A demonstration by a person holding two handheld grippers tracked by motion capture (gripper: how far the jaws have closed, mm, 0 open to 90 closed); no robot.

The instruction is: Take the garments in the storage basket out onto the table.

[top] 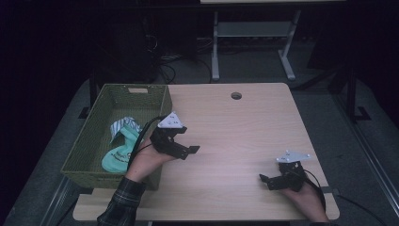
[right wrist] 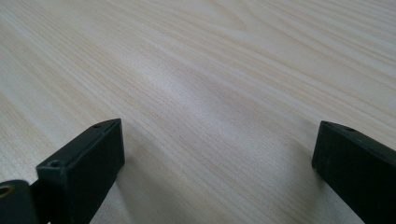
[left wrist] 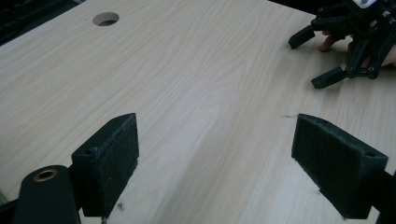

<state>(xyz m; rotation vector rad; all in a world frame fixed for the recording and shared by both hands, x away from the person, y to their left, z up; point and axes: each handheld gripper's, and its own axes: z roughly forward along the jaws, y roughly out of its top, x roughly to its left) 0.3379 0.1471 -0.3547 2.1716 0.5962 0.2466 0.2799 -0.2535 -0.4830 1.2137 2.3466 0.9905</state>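
Observation:
My left gripper (top: 188,151) hovers over the wooden table (top: 235,132) just right of the green woven basket (top: 117,101). Its jaws stand wide apart in the left gripper view (left wrist: 215,168), with only bare wood between them. A mint-green sock (top: 121,148) with a striped cuff lies inside the basket. My right gripper (top: 266,180) rests low near the table's front right, open and empty; its jaws are spread over bare wood in the right gripper view (right wrist: 215,172). The left gripper view shows that right gripper (left wrist: 317,60) at the upper right, jaws apart.
A round cable hole (top: 236,95) sits near the table's far edge. White desk legs (top: 215,47) and cables stand on the dark floor beyond. A plaid sleeve (top: 120,202) comes in at the bottom left.

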